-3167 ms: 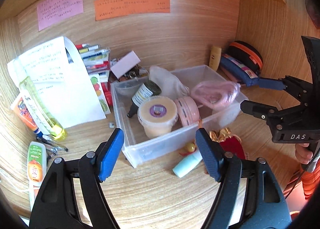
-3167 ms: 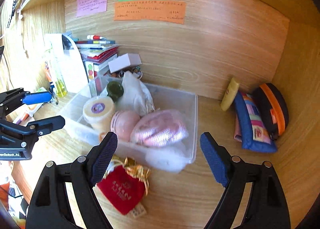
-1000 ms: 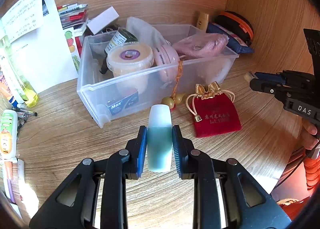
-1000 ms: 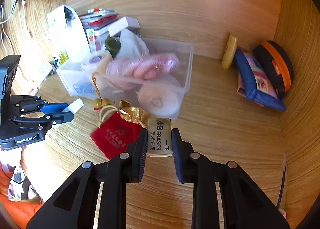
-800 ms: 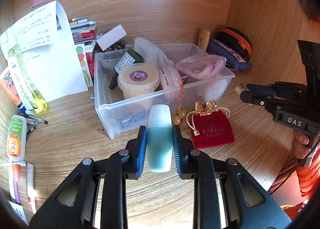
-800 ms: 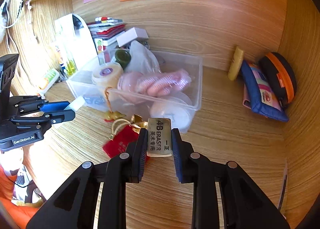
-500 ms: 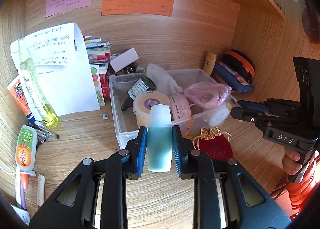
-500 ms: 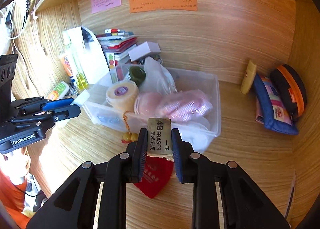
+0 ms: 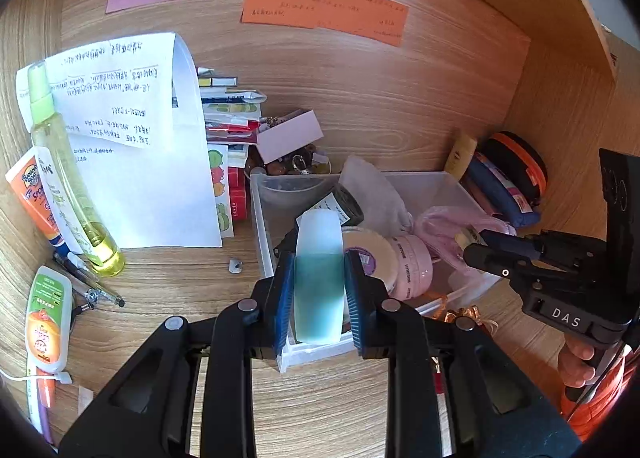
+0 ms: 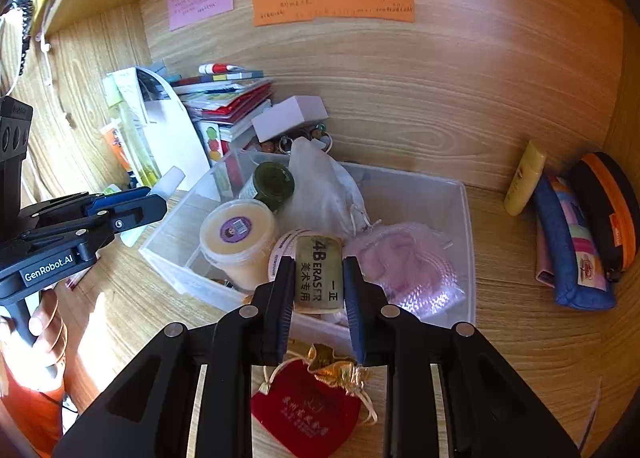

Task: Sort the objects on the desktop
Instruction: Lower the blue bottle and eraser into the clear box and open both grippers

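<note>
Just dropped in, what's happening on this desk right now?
A person is sorting desk clutter with two handheld grippers. The left gripper is shut on a pale blue bottle, and the right gripper is shut on a 4B eraser. Both are held above the clear plastic bin, which already holds jars and pouches. A red pouch lies on the desk in front of it.

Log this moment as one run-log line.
left gripper: shut on teal bottle | right gripper: shut on eraser | both above clear bin | red pouch: on desk
</note>
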Motion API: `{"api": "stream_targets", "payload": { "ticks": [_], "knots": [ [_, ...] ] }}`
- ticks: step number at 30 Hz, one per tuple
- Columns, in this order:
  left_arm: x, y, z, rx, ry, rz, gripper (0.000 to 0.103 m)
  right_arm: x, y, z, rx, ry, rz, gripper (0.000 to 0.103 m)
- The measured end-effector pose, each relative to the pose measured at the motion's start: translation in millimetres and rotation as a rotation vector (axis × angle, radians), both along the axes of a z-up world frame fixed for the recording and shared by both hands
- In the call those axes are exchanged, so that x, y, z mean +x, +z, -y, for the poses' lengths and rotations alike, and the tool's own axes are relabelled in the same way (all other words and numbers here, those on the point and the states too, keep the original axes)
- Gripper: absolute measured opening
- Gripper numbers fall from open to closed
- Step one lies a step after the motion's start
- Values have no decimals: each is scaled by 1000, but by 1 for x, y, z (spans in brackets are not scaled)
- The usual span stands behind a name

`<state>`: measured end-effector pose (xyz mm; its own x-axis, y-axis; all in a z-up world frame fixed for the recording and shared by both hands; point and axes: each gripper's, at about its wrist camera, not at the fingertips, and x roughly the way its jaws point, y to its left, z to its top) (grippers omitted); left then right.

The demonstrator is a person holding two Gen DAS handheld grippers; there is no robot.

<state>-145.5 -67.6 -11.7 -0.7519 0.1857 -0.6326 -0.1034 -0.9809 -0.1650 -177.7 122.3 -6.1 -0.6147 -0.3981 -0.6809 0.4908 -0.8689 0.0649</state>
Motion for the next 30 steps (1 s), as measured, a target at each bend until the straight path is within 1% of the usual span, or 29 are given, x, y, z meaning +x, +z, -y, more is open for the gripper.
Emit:
{"api": "stream_targets", "payload": {
  "ticks": [5,13,17,19,21,23,27,29,30],
  "knots": [
    [-10,-11,2,17,-1,28,25,-10,-9,5,16,-11,15,22],
    [-16,-22,3,31,-5,56,25,-15,-15,12,51,-28,-1,22],
    [-17,-25,-2,10,-17,60,24,-18,-17,16,64,-44,-15,22],
    [-16,-26,-5,-15,-17,55,24,-18,-17,18,81,-42,-20,22],
    [-16,-26,-6,-14,-26,54,24,-17,-16,20,90,-38,-21,24],
    [-16,-26,-8,-21,-30,53,25,-16,-15,22,83,-25,-16,32],
    [-14,-25,-9,-30,-35,45,25,-11,-10,25,92,-22,-32,41],
    [-12,-23,-10,-33,-36,37,25,-6,-6,25,95,-21,-49,48],
    [-11,-21,-11,-34,-35,33,27,-5,-4,25,97,-21,-57,50]
  ]
}}
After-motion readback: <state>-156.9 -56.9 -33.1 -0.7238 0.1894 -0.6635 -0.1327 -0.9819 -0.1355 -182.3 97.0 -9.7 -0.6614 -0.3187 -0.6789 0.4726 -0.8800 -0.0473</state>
